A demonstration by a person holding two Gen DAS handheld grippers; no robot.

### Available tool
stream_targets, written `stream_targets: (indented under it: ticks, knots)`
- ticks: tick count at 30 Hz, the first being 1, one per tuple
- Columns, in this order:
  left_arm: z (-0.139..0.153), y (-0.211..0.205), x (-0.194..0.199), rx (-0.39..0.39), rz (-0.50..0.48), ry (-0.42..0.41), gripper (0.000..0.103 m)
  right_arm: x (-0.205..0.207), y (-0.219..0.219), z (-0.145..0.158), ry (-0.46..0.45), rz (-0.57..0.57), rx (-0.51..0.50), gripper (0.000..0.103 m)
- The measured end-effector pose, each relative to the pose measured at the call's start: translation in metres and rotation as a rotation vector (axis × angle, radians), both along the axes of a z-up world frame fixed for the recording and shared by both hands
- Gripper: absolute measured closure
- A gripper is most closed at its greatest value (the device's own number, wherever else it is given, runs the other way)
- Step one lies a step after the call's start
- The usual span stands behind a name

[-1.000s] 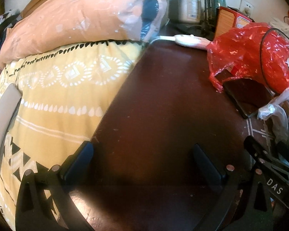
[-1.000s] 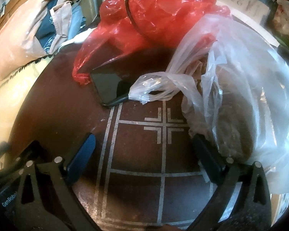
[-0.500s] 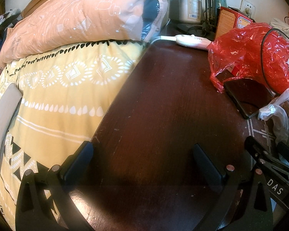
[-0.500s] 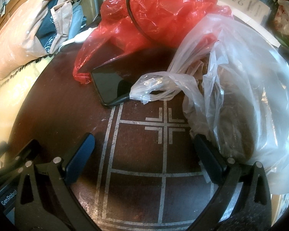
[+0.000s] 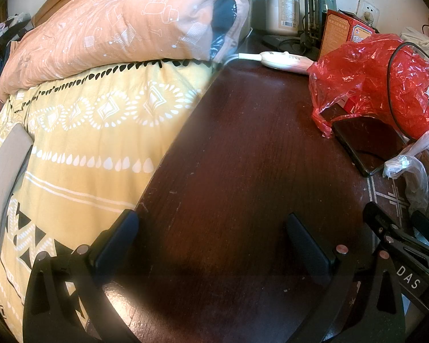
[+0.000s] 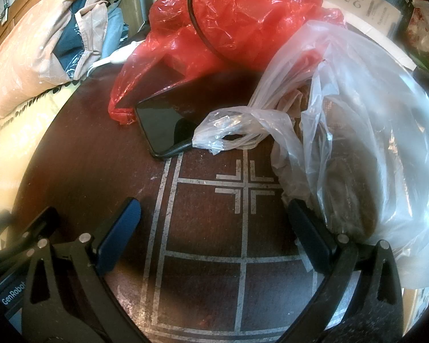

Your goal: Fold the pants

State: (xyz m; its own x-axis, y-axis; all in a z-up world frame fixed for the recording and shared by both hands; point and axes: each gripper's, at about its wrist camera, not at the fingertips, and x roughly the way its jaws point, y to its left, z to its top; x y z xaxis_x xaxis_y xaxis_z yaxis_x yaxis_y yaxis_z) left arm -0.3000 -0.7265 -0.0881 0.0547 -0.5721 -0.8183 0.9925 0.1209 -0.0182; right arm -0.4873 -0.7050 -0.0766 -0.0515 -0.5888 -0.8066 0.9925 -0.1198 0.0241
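Both hand-held grippers, left (image 5: 211,234) & right (image 6: 214,223), were spread, holding nothing, over the counter (image 5: 243,157). No pants visible. Risk: right one snagging the clear bag (image 6: 371,131) or knocking the phone (image 6: 166,123).

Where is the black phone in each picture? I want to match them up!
Left wrist view: the black phone lies at the right edge, on the dark table, just below the red plastic bag.
Right wrist view: the phone is left of centre, its far end tucked under the red bag.
Shared landmark: the red bag, touching the phone in both views.
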Motion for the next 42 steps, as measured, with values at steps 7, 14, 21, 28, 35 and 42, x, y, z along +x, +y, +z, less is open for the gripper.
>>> stream_targets:
  ticks: [7,14,21,28,35,42]
  knots:
    - [0.0004,-0.0001,0.0,0.001,0.001,0.0,0.0,0.0,0.0,0.0,-0.001,0.002,0.0,0.0]
    - [0.0005,-0.0002,0.0,0.0,0.002,-0.001,0.0,-0.0001,-0.0002,0.0001,-0.002,0.005,-0.001,0.0]
    - [0.0002,-0.0004,0.0005,0.0,0.002,-0.001,0.0,-0.0002,-0.0002,0.0001,-0.002,0.007,-0.001,0.0]
    - [0.0004,-0.0001,0.0001,0.0,0.004,-0.001,0.0,-0.0002,-0.0003,0.0001,-0.004,0.009,-0.001,0.0]
    - [0.0001,-0.0005,0.0008,0.0,0.004,-0.002,0.0,-0.0002,-0.0003,0.0,-0.004,0.01,-0.001,0.0]
    - [0.0001,-0.0005,0.0008,0.0,0.004,-0.001,0.0,-0.0002,-0.0002,0.0,-0.005,0.011,-0.002,0.0]
